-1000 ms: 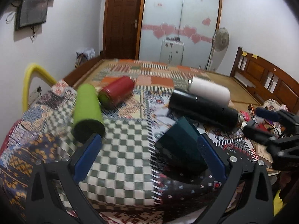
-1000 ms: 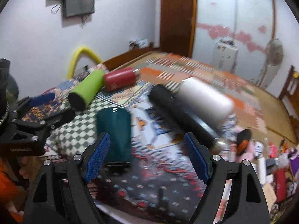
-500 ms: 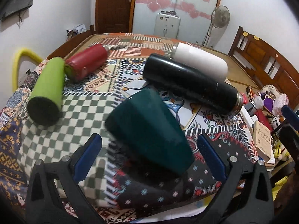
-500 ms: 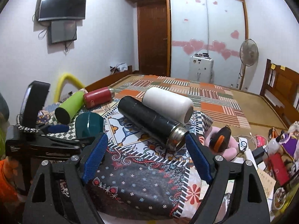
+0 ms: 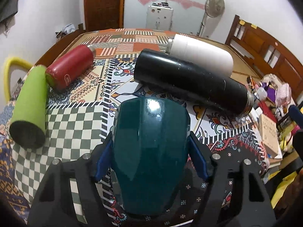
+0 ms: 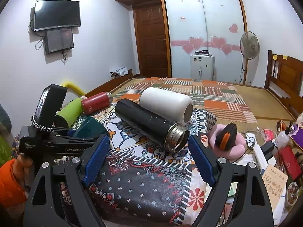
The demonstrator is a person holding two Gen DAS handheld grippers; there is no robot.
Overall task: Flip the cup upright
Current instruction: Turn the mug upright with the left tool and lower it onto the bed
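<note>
A dark teal cup [image 5: 149, 145] lies on its side on the patterned cloth, its base pointing away from me. My left gripper [image 5: 150, 155] is shut on the teal cup, a blue pad pressed on each flank. In the right wrist view the cup [image 6: 89, 126] shows at the left, held by the left gripper [image 6: 75, 134]. My right gripper [image 6: 149, 157] is open and empty, low over the dark floral cloth, with the black flask's mouth just beyond it.
A black flask [image 5: 191, 81] and a white flask [image 5: 200, 54] lie side by side behind the cup. A green bottle [image 5: 30, 104] and a red bottle [image 5: 70, 69] lie at the left. Clutter [image 6: 274, 151] crowds the right edge.
My left gripper moved forward around the teal cup and closed on it. My right gripper stayed open and drew slightly closer to the black flask.
</note>
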